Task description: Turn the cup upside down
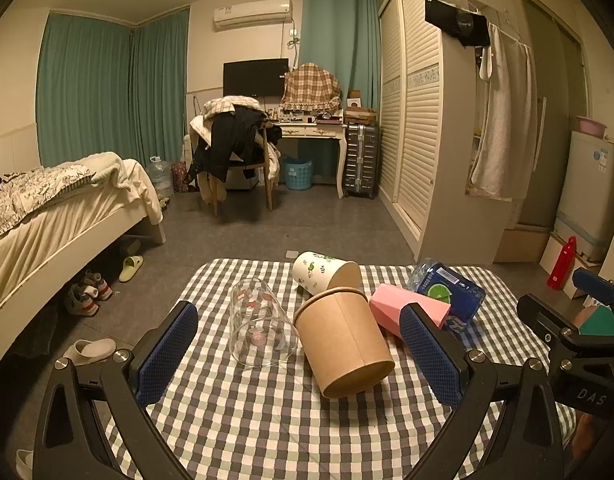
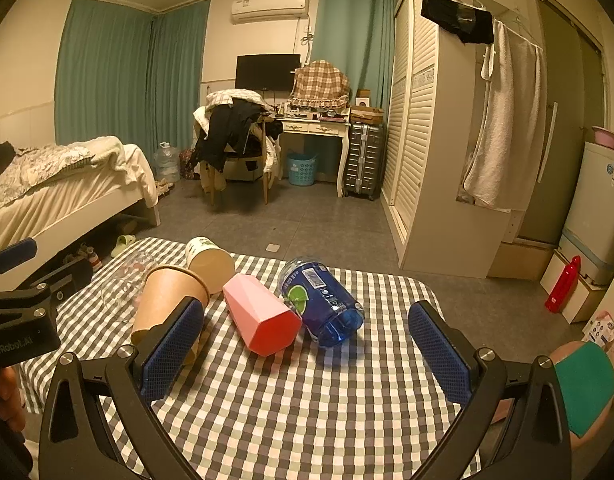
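Observation:
Several cups are on the checkered table (image 1: 267, 432). A clear glass (image 1: 261, 322) stands upside down at the left. A brown paper cup (image 1: 341, 344) lies on its side next to it; it also shows in the right wrist view (image 2: 167, 296). A white patterned cup (image 1: 325, 272), a pink cup (image 2: 259, 316) and a blue cup (image 2: 323, 304) also lie on their sides. My left gripper (image 1: 299, 354) is open, its jaws either side of the glass and brown cup, short of them. My right gripper (image 2: 307, 356) is open and empty, in front of the pink and blue cups.
The table's far edge drops to a grey floor (image 1: 307, 220). A bed (image 1: 47, 216) is at the left, a wardrobe (image 1: 419, 120) at the right, a red bottle (image 2: 563, 284) on the floor at the far right. The right gripper's body (image 1: 567, 340) shows at the left wrist view's right edge.

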### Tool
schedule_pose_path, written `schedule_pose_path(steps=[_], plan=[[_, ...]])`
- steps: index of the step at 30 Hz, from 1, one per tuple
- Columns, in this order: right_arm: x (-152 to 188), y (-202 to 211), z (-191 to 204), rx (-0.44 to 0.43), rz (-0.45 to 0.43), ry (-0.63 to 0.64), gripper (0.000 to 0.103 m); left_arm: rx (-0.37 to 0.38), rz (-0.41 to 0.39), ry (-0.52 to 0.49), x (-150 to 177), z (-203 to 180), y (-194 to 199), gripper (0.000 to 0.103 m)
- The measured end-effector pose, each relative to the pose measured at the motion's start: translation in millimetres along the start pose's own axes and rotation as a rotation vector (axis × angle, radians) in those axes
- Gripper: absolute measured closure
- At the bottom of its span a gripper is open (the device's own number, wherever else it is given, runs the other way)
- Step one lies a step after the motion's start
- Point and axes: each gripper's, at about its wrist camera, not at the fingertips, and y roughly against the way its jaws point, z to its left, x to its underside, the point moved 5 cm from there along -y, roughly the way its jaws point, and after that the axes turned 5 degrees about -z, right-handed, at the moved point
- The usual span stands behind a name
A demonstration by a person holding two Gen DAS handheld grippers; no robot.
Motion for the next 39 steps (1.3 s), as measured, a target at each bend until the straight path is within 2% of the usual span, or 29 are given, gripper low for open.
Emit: schedule_pose_path(steps=[32, 39], plan=[[-0.4, -0.3, 0.4, 0.0, 0.001, 0.003, 0.0, 0.001, 0.008, -0.002, 4.0, -2.3, -2.9, 0.0], [-0.6, 0.3, 8.5, -0.009, 0.018, 0.003, 0.0, 0.008, 0.019, 0.018, 11.5, 10.6, -8.3, 0.0]])
